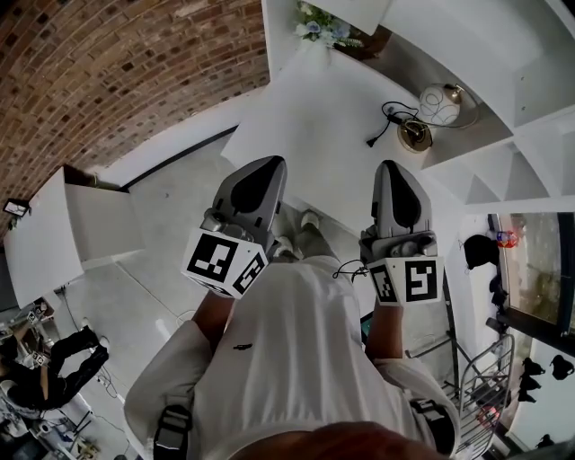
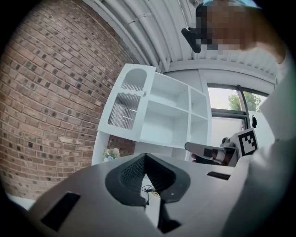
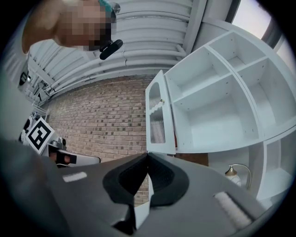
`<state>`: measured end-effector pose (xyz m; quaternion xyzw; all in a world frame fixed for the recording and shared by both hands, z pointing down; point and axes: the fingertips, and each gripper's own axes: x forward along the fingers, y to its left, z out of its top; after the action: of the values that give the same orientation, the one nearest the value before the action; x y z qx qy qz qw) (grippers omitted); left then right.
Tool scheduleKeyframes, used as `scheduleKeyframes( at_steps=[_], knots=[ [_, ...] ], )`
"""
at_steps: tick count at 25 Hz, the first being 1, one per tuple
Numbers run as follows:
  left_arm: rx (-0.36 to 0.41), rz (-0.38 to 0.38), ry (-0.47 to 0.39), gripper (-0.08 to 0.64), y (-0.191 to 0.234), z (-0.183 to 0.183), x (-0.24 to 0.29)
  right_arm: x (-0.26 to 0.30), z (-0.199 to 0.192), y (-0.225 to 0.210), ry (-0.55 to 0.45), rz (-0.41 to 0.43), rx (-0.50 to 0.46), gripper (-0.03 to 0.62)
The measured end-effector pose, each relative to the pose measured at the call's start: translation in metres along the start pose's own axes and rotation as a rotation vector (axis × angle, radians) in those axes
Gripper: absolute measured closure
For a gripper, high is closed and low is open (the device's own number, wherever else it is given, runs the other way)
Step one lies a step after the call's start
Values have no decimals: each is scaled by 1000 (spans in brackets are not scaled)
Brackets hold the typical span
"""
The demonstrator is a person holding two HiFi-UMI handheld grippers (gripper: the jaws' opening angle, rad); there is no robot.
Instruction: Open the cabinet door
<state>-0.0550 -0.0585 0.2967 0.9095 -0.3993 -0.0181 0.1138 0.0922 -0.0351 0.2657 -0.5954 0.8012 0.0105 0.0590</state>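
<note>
The white cabinet (image 2: pixel 173 113) stands ahead against the brick wall, its shelves bare. Its door (image 2: pixel 127 104), with an arched ribbed-glass panel, hangs swung out to the left, clear of the shelves; in the right gripper view the door (image 3: pixel 159 115) shows nearly edge-on beside the open compartments (image 3: pixel 217 102). My left gripper (image 1: pixel 267 166) and right gripper (image 1: pixel 393 169) are side by side in front of me over the white counter (image 1: pixel 314 126), short of the cabinet. Both pairs of jaws meet at the tips with nothing between them, left gripper (image 2: pixel 144 156) and right gripper (image 3: pixel 148 155) alike.
A round lamp (image 1: pixel 440 103) with a brass base and a black cable (image 1: pixel 382 126) sit on the counter at right; flowers (image 1: pixel 319 22) stand at the back. A low white unit (image 1: pixel 63 234) is on the left, a wire rack (image 1: pixel 485 377) on the right. Someone sits at the lower left (image 1: pixel 45 368).
</note>
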Motion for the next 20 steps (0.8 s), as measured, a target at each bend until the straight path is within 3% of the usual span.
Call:
scheduleKeyframes(
  at_steps=[20],
  knots=[
    [15,16,-25,551,-9,13,48,22,10,-42,-36,36,-3,554]
  ],
)
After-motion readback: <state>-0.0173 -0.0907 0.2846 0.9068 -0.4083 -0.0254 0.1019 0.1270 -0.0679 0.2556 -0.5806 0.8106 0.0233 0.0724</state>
